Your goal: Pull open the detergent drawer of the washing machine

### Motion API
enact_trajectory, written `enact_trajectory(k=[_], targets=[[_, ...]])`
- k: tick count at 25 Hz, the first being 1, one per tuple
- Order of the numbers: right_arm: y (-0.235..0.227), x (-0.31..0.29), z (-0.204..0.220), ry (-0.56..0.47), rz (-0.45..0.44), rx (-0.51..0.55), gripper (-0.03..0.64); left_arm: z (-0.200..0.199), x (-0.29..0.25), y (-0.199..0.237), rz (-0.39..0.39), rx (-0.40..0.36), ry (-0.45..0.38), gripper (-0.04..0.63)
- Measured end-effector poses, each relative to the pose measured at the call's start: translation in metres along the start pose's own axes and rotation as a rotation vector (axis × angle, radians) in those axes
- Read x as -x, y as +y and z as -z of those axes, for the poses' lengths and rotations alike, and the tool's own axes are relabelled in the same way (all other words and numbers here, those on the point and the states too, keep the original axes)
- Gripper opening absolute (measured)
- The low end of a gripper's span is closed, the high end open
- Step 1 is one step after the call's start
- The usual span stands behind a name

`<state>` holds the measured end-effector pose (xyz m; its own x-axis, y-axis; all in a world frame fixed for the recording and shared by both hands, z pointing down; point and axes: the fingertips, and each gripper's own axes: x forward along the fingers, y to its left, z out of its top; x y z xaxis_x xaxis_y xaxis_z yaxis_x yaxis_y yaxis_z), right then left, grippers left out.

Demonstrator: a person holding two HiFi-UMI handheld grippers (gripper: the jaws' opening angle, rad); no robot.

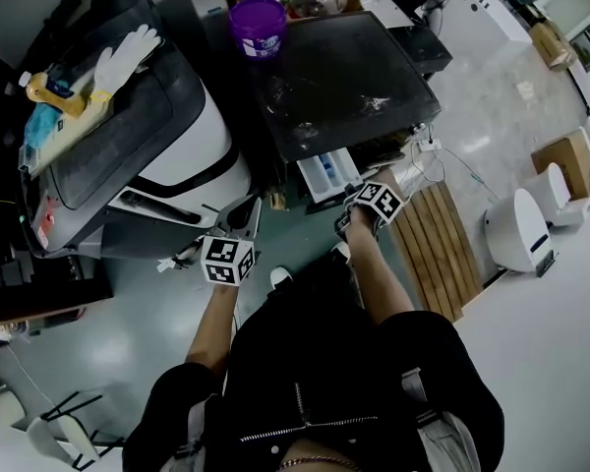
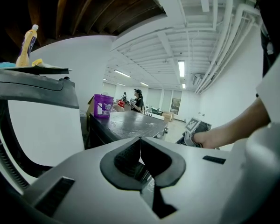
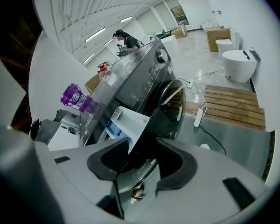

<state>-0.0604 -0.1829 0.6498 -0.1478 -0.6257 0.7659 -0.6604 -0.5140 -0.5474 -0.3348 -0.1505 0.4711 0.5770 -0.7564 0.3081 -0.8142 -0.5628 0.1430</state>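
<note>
The dark washing machine [image 1: 344,77] stands ahead of me, and its white detergent drawer [image 1: 326,173] with blue compartments sticks out of the front. My right gripper [image 1: 350,197] reaches down to the drawer's outer end. In the right gripper view the drawer [image 3: 130,119] runs away from the jaws, and its dark front panel fills the gap of my right gripper [image 3: 144,148], which is shut on it. My left gripper [image 1: 241,214] hangs left of the drawer, apart from it. In the left gripper view, my left gripper [image 2: 140,146] has its pads together with nothing in them.
A purple tub [image 1: 258,25] sits on the machine's top. A grey-and-white appliance [image 1: 167,155] at the left carries a white glove [image 1: 123,57] and a yellow bottle. A wooden slat platform [image 1: 438,244] and a white fixture [image 1: 516,229] lie to the right.
</note>
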Motion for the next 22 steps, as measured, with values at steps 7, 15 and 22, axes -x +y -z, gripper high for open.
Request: enact_trajectory(k=[7,15,22], targets=[[-0.011,0.011,0.008,-0.013,-0.015,-0.020,0.175,-0.007,-0.007,-0.011,0.034,-0.018,-0.006,0.020],[-0.005,0.042,-0.002,-0.120,-0.088,0.165,0.080,-0.017,-0.010,-0.010,0.048,-0.046,-0.016,0.020],[0.030,0.097,-0.024,-0.271,-0.183,0.654,0.006,-0.036,-0.019,-0.013,0.078,-0.092,-0.039,0.020]])
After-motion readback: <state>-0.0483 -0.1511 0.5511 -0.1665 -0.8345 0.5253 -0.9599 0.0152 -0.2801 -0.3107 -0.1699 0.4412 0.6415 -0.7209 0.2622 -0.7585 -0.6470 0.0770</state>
